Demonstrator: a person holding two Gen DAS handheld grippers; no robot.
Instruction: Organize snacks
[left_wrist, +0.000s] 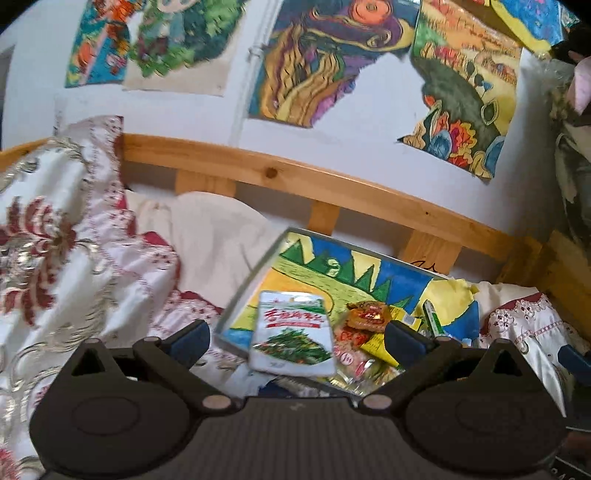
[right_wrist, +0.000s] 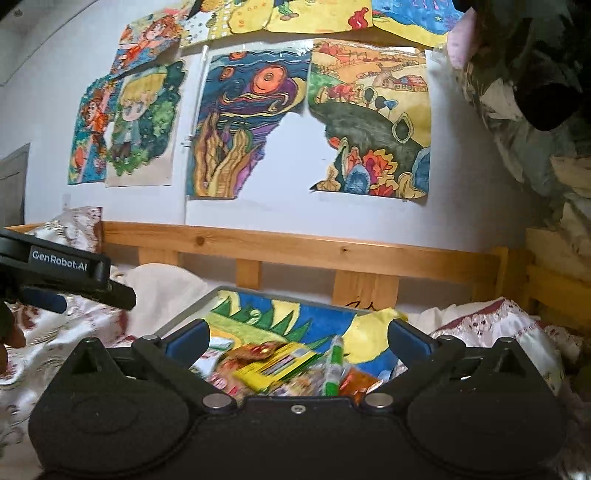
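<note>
A pile of snack packets lies on a colourful painted board (left_wrist: 388, 273) on the bed. In the left wrist view a white packet with green vegetables (left_wrist: 291, 332) lies nearest, with an orange-red packet (left_wrist: 367, 314), yellow packets (left_wrist: 376, 345) and a green stick packet (left_wrist: 432, 315) to its right. My left gripper (left_wrist: 295, 339) is open above the white packet, holding nothing. In the right wrist view the board (right_wrist: 314, 317) carries a yellow packet (right_wrist: 273, 369), a green stick packet (right_wrist: 334, 365) and an orange packet (right_wrist: 356, 382). My right gripper (right_wrist: 297, 341) is open and empty over them. The left gripper (right_wrist: 66, 277) shows at the left edge.
A wooden bed rail (left_wrist: 295, 177) runs behind the board, under a wall hung with drawings (right_wrist: 251, 122). A floral quilt (left_wrist: 55, 240) is bunched at the left and a white-and-red cover (left_wrist: 524, 325) lies at the right. Dark bundled things (right_wrist: 535, 92) hang at the upper right.
</note>
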